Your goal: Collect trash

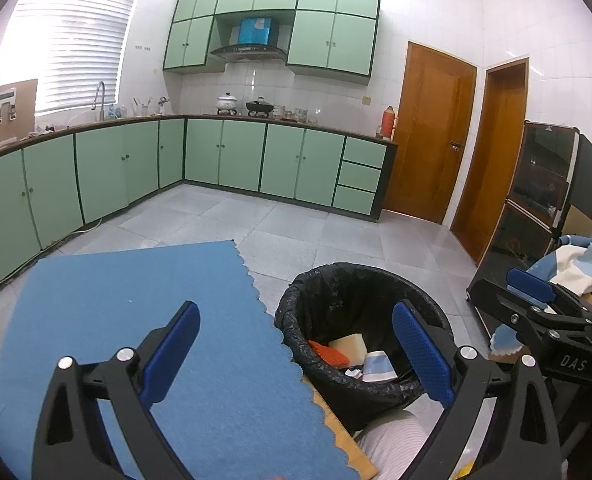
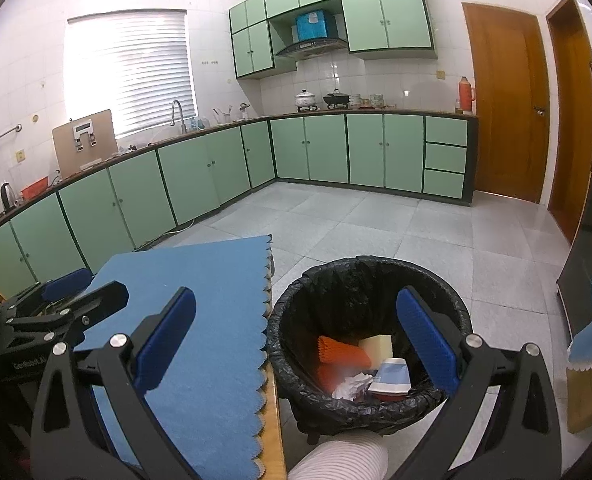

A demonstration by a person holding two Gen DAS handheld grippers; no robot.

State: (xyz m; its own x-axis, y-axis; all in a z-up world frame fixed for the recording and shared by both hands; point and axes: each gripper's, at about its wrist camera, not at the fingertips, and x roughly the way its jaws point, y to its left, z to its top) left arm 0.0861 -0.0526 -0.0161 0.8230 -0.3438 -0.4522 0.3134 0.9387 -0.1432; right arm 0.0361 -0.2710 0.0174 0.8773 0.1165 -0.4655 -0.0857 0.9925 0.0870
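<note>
Both my grippers are wide open and empty. Left gripper (image 1: 296, 356) hangs over the bin-side edge of the mat (image 1: 144, 320); right gripper (image 2: 296, 344) sits right above the bin (image 2: 448, 300).

Trash is all in the bin as far as I can see, on the bottom of the black liner: orange piece (image 2: 338, 356), pale sponge-like block (image 2: 378, 346), paper cup (image 2: 392, 376) on its side, crumpled white paper (image 2: 350, 386). Part of the orange piece is blurred, so I can't say what it is.

The mat beside the bin shows nothing left on it. My read: collection is at or near its end, and the step in hand is checking and clearing out.

How I'd do it well:
- Sweep both cameras along the mat and the floor near the bin before calling it done; the strip of mat under my left fingers (image 1: 172, 352) is hidden from both views.
- Keep the jaws spread while over the bin so nothing snags the liner rim.
- Lift straight up from the bin, not sideways: the right finger is close to the rim and could tip it.
- Mind the other gripper just beside mine; separate them away from the bin first.

There's a knee in striped fabric (image 2: 344, 456) below the bin, so avoid dropping low there.
</note>
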